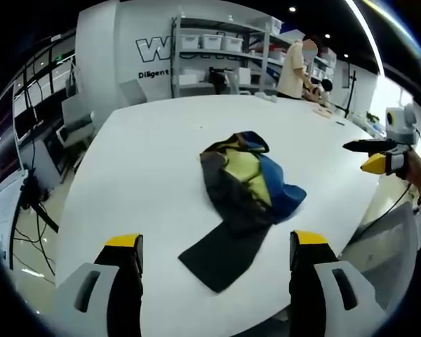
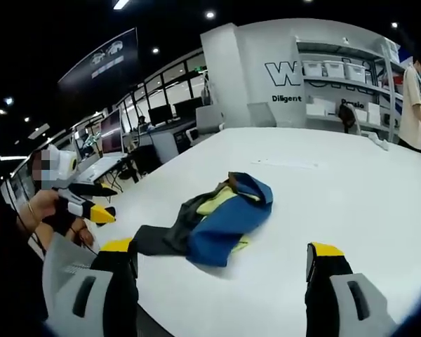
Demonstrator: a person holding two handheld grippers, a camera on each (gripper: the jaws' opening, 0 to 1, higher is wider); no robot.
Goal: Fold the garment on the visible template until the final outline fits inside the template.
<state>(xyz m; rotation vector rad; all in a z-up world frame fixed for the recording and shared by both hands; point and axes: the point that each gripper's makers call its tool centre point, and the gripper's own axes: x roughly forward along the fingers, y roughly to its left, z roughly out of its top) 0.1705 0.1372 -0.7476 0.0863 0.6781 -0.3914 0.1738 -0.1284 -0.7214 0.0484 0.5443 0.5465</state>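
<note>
The garment [image 1: 243, 193], a crumpled blue, yellow and dark heap with one dark flap trailing out, lies on the table [image 1: 147, 154] just ahead of the left hand-held gripper [image 1: 216, 253] and between both. It looks soft, light and limp, best pinched at the flap's edge or a corner. Both the left and the right hand-held gripper [image 2: 224, 256] stand wide open, holding nothing.

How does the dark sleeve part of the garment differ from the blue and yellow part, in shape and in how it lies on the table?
The dark sleeve part lies flat and spread on the white table, while the blue and yellow part is crumpled into a raised heap. The dark part is one plain colour; the heap mixes blue, yellow and dark folds. The dark part reaches toward the table edge; the heap sits further in. Both belong to one garment, untouched by either gripper.
</note>
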